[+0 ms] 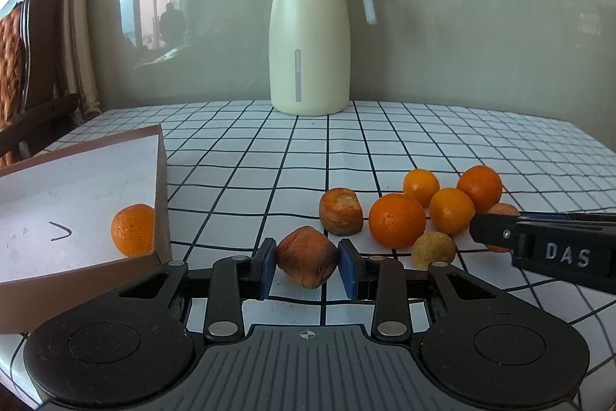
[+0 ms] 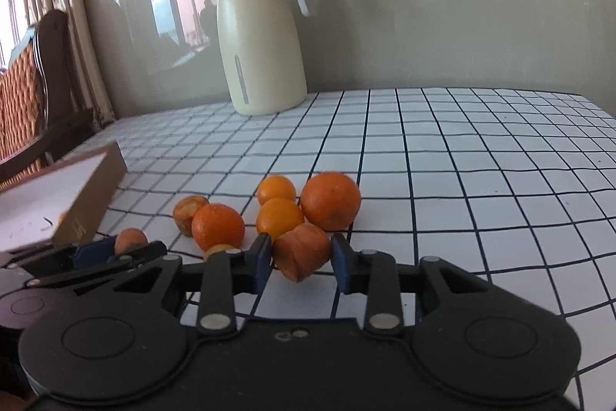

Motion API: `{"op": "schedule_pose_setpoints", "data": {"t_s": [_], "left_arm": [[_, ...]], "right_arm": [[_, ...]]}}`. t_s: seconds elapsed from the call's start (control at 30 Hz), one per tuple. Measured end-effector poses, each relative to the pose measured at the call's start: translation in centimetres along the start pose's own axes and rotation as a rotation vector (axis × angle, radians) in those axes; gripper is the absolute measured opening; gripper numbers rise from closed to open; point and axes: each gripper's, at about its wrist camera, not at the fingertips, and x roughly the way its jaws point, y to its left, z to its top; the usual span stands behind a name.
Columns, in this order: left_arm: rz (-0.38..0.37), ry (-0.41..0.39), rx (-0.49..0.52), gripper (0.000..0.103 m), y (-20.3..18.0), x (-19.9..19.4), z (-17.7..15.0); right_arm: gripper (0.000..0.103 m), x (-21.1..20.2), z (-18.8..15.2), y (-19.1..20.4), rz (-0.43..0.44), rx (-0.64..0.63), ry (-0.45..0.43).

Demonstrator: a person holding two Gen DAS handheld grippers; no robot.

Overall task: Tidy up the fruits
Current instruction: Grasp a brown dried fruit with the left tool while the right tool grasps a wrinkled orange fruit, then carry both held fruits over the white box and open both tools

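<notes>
My left gripper [image 1: 307, 266] is shut on a shrivelled brown-orange fruit [image 1: 307, 261], held just above the checked tablecloth. My right gripper [image 2: 301, 257] is shut on another shrivelled orange fruit [image 2: 301, 255]; in the left wrist view it reaches in from the right [image 1: 496, 232]. A cluster of fresh oranges [image 1: 396, 220] [image 2: 330, 200] lies on the cloth between them, with a dried fruit [image 1: 340, 210] and a yellowish one [image 1: 433, 249]. An open cardboard box [image 1: 161, 180] at left holds one orange [image 1: 133, 229].
A cream thermos jug [image 1: 310, 37] stands at the back of the table by the wall. A wooden chair [image 1: 34, 64] is beyond the table's left edge. The checked cloth [image 2: 481, 160] stretches to the right.
</notes>
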Motion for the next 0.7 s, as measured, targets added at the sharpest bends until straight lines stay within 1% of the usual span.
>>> {"op": "schedule_pose_setpoints", "data": {"t_s": [0.07,0.23,0.7], "left_arm": [[-0.008,0.003,-0.011,0.035,0.2,-0.2,0.1],[-0.018,0.004,-0.017,0.035,0.7,-0.8,0.2],[-0.016,-0.053,-0.004,0.035,2.6,-3.5,0.4]], "right_arm": [[0.025,-0.4,0.2,0.0,0.005,-0.003,-0.013],[0.025,-0.7,0.2,0.1,0.024,-0.007,-0.011],[0.025,-2.4,0.4,2.2,0.095,-0.048,-0.049]]}}
